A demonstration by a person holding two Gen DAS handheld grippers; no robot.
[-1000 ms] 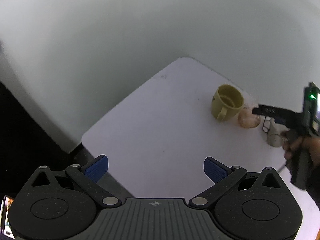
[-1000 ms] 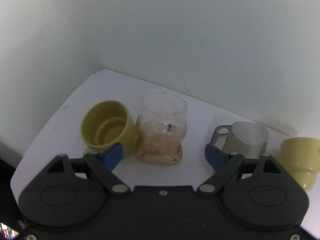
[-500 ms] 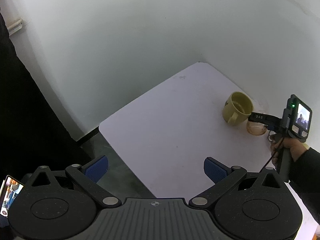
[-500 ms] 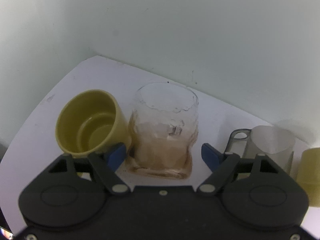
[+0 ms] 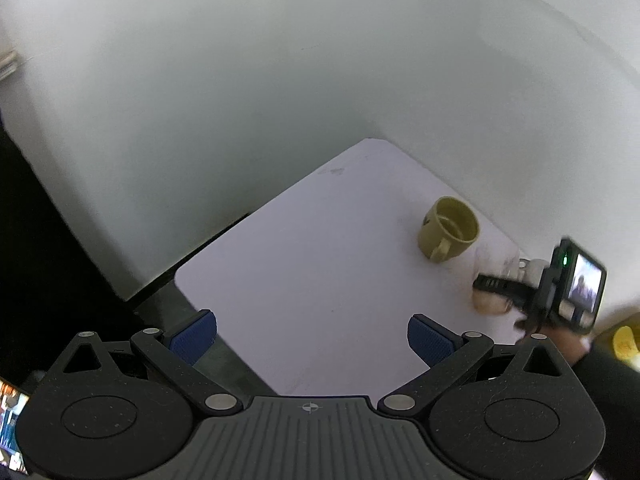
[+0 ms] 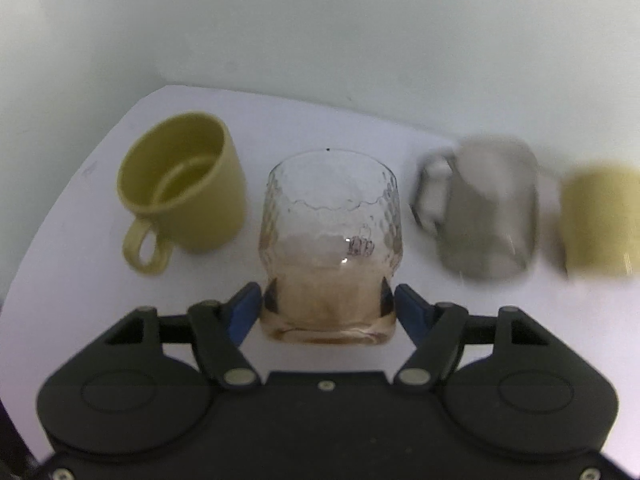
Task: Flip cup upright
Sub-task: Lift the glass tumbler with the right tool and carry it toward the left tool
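A clear textured glass cup (image 6: pixel 330 248) with an amber tint stands mouth up on the white table (image 6: pixel 80 280). My right gripper (image 6: pixel 329 307) has its blue pads against both sides of the glass near its base and is shut on it. In the left wrist view the glass (image 5: pixel 490 280) shows partly hidden behind the right gripper (image 5: pixel 520 292). My left gripper (image 5: pixel 310 334) is open and empty, held above the table's near left corner, far from the cups.
A yellow mug (image 6: pixel 184 192) stands upright left of the glass, handle toward me. A grey mug (image 6: pixel 488 208) and another yellow cup (image 6: pixel 600 220) stand to the right, blurred. White walls close the table's back and left. The table edge (image 5: pixel 224 332) drops to dark floor.
My right gripper has moved forward around the glass and closed on its base. The left wrist view has shifted, with the left gripper still open.
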